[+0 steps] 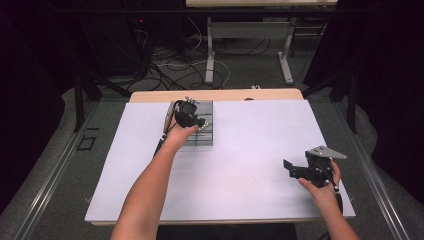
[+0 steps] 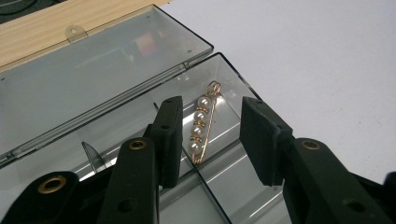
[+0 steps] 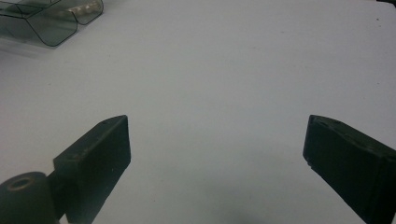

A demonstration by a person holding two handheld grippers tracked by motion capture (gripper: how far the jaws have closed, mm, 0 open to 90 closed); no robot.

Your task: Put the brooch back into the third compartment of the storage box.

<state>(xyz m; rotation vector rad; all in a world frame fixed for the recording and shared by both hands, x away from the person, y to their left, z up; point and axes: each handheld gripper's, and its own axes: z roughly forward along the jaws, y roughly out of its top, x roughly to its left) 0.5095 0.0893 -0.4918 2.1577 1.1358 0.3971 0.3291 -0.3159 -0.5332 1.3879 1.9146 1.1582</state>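
- Black jaws of the left gripper rise at the near edge of the left gripper view, spread apart, with nothing pinched between them.
- Between and just beyond those jaws lies a pearl pin: a gold wire pin carrying four pearls, resting on the floor of the clear compartment box.
- Long axis of the pin runs from about 7 o'clock to 1 o'clock in that view, nearly in line with the jaw faces; its looped end points to 1 o'clock.
- Left pad stands just beside the pearls; whether it touches them cannot be told. Right pad stands apart from the pin.
- Judgement: a re-grip would require the jaws to close across the pin's short axis, and the present alignment suits that.
- Open lid of the box lies flat at 11 o'clock from the pin, hinged to the box.
- High view: the left gripper is over the box at 12 o'clock on the white table sheet; the right gripper rests at 4 o'clock, well apart, so the left hand is far nearer.
- Right gripper's jaws are spread wide over the bare sheet, holding nothing.
- Hidden or unclear: the pin's lower tip is masked by the left pad, and the pin cannot be made out in the high view.
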